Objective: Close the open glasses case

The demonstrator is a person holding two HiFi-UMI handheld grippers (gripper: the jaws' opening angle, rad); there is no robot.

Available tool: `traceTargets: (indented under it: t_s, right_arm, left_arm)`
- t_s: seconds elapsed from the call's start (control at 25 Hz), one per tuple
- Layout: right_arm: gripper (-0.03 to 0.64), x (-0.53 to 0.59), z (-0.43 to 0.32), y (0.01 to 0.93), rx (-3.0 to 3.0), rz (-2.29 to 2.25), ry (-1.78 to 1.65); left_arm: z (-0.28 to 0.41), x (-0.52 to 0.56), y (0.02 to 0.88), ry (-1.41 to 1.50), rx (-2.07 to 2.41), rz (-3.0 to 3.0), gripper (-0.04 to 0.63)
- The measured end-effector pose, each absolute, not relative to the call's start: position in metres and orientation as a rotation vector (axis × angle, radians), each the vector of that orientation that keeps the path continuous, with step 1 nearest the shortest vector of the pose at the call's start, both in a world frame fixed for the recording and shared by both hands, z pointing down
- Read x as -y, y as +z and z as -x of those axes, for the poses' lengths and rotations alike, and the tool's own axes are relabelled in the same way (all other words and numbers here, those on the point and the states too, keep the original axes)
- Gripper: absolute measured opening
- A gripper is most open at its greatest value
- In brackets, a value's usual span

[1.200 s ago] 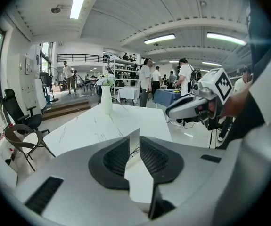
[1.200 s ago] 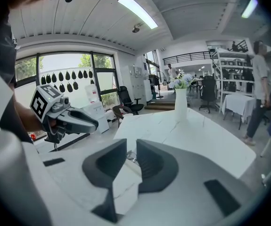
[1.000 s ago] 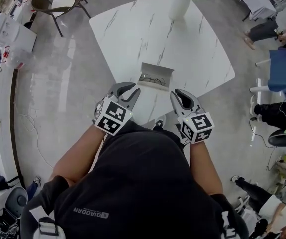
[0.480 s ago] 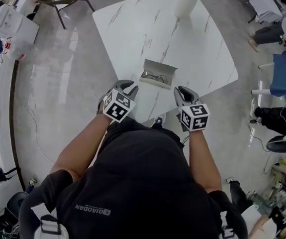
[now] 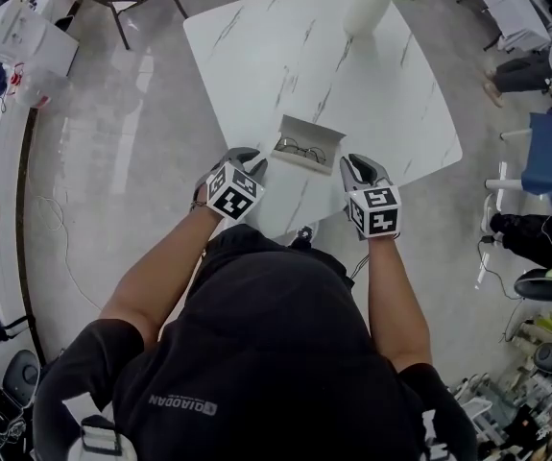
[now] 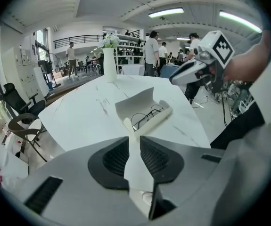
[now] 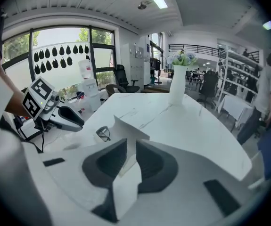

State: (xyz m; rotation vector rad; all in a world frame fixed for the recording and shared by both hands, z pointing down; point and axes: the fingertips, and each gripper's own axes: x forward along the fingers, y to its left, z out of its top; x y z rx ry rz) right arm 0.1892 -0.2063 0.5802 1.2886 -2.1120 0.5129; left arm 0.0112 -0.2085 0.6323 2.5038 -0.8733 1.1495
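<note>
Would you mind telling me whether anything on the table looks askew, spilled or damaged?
Nothing stands out: the glasses case lies open with the glasses inside it, the vase stands upright, and nothing is spilled on the table.

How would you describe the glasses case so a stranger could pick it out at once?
Find the white marble table; near the corner closest to the camera lies the glasses case. It is pale and stands open with thin dark glasses inside, unlike the tall white vase at the far edge.
</note>
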Motion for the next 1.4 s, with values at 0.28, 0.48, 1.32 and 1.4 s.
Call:
traceTargets:
  t_s: [0.28,0.48,1.32,1.4]
  right_arm:
    - [0.051,0.225,-0.195,0.593,2.047,-1.240,0.428]
    - [0.051,0.235,-0.198,0.609,1.994,-1.178,0.387]
    - [0.051,0.266,-0.198,0.618,1.929,-1.053,0.279]
    - [0.052,0.267,-0.198,0.620,1.925,-1.039,0.272]
  left_arm:
    - [-0.022,0.209,0.657,1.261,0.778,-2.462,0.077]
    - [-0.027,0.214,0.665,1.300,0.757,-2.458,0.077]
    - [-0.041,0.220,0.675,1.438,0.573,-2.542,0.081]
    - [-0.042,0.217,0.675,1.454,0.552,-2.553,0.094]
